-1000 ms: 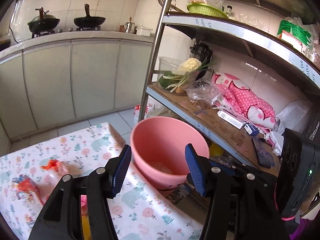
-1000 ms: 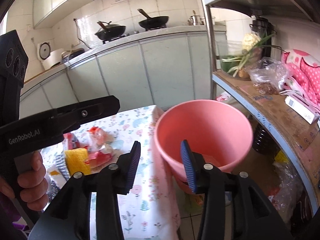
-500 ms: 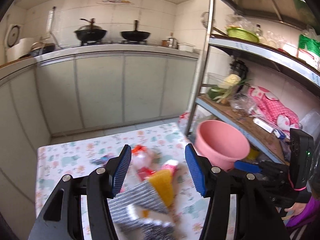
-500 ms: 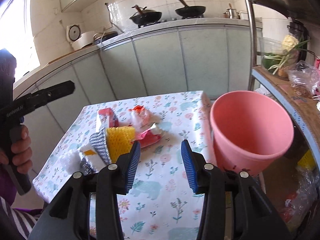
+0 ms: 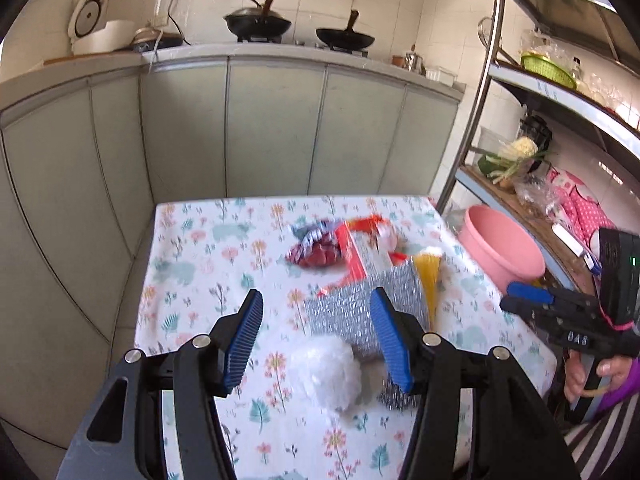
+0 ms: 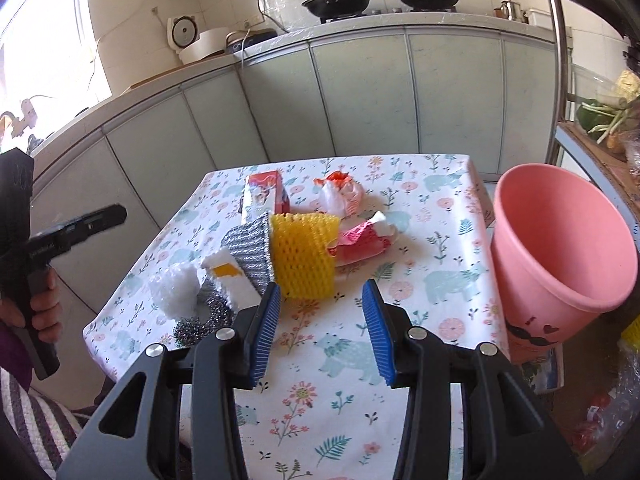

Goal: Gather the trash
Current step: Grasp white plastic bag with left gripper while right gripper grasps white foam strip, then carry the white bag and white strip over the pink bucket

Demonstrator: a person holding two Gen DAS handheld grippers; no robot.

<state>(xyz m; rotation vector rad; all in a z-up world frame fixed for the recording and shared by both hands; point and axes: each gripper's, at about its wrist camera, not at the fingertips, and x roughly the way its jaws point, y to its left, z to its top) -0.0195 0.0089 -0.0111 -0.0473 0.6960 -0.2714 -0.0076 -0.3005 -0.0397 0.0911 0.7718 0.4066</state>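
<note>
A: Where is the trash?
B: Heaped mid-table [image 6: 440, 264], left of the pink bucket [image 6: 560, 240] waiting at the edge.
A: The grippers?
B: Left gripper [image 5: 316, 340] and right gripper [image 6: 320, 332] hover nearby, jaws wide, empty, ready to pick.

The right gripper [image 5: 524, 298], seen from the left wrist view, bears white characters reading roughly "DAS"; other print is illegible.
</note>
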